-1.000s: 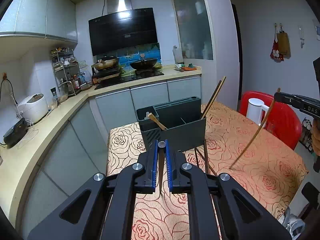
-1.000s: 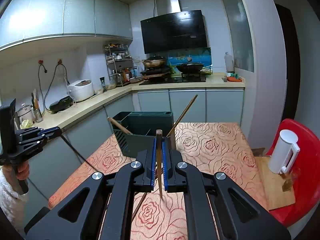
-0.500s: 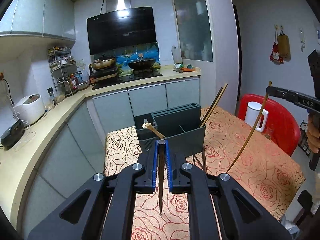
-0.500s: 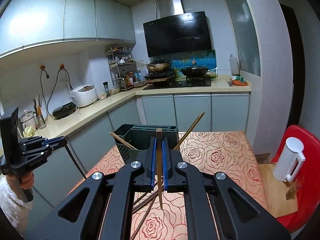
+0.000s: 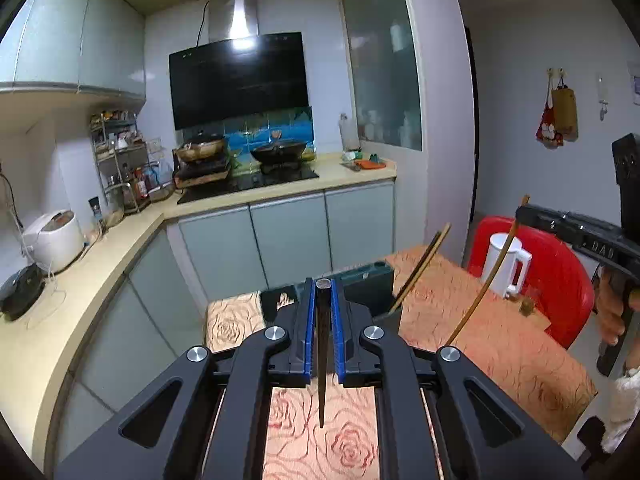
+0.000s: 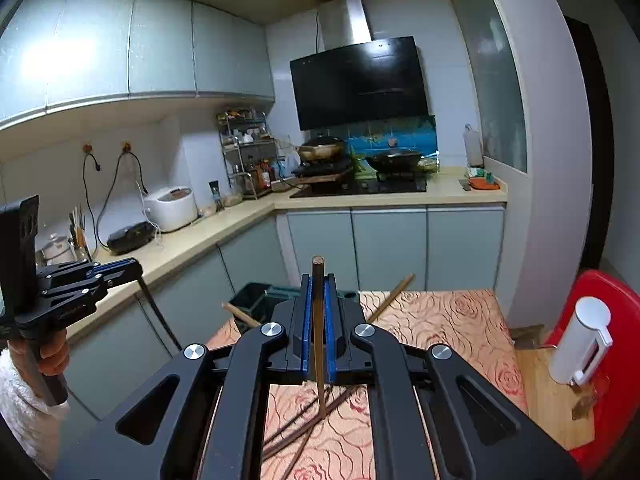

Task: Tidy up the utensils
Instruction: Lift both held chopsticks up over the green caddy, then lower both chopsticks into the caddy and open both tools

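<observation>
In the left wrist view my left gripper (image 5: 323, 292) is shut on a dark chopstick (image 5: 322, 360) that hangs point-down over the rose tablecloth. Behind its fingers the dark green utensil holder (image 5: 368, 284) is mostly hidden, and a pair of chopsticks (image 5: 424, 264) leans out of it. My right gripper (image 6: 318, 280) is shut on a brown chopstick (image 6: 319, 340), also held point-down. It hangs over several loose chopsticks (image 6: 304, 424) lying on the table. The holder (image 6: 252, 296) peeks out to the left of the right gripper's fingers. Both grippers are above and in front of the holder.
A white kettle (image 5: 506, 264) stands on a wooden board beside a red chair (image 5: 560, 272) at the table's right. The kitchen counter (image 6: 192, 240), with a rice cooker (image 6: 170, 208) on it, runs along the left and back. A hand (image 6: 52, 356) grips the left tool.
Both grippers have risen with their chopsticks still clamped. The holder and table have sunk lower in both views, and the holder is now largely hidden behind the fingers.
</observation>
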The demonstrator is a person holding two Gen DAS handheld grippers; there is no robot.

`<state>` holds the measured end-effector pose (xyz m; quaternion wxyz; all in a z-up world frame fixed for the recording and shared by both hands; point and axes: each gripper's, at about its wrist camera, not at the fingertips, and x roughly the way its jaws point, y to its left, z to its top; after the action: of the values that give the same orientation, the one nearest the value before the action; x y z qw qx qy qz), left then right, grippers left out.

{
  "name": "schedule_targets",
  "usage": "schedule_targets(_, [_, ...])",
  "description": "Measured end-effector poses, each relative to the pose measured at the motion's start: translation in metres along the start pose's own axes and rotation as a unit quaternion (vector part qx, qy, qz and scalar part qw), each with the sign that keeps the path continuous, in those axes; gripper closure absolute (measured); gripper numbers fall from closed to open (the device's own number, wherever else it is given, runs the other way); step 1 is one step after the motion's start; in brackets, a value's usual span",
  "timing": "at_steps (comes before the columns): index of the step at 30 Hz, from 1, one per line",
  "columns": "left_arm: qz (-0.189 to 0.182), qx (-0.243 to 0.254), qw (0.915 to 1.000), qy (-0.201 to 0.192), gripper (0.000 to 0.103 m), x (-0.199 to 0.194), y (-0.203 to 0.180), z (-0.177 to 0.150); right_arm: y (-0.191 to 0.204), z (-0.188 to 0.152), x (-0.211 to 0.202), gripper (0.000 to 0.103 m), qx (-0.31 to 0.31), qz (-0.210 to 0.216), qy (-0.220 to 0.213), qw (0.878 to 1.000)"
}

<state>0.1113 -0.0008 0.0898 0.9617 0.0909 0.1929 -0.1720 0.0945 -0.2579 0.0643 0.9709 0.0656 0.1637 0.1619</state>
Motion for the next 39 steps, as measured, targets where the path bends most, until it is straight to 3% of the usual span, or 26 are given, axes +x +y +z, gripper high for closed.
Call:
schedule_targets(13, [-0.012,0.003,0.9993,-0.036,0.096,0.024,-0.013,0.065,0.0,0.047,0.023,0.096,-0.01,-0.008,-0.029,1.0])
schedule_targets(22, [0.015,-0.018,0.9988,-0.044,0.096,0.062,-0.006,0.091,-0.006,0.064,0.054,0.096,-0.008,-0.021,-0.046,0.999])
schedule_targets(33, [0.03,-0.045,0.9973,-0.05,0.095,0.118,0.003,0.087,-0.011,0.06,0.094,0.096,-0.009,-0.03,-0.032,0.999])
schedule_targets(39, [0.026,-0.048,0.9983,-0.017,0.095,0.152,0.002,0.064,-0.008,0.044,0.115,0.096,-0.018,-0.03,0.0,0.999])
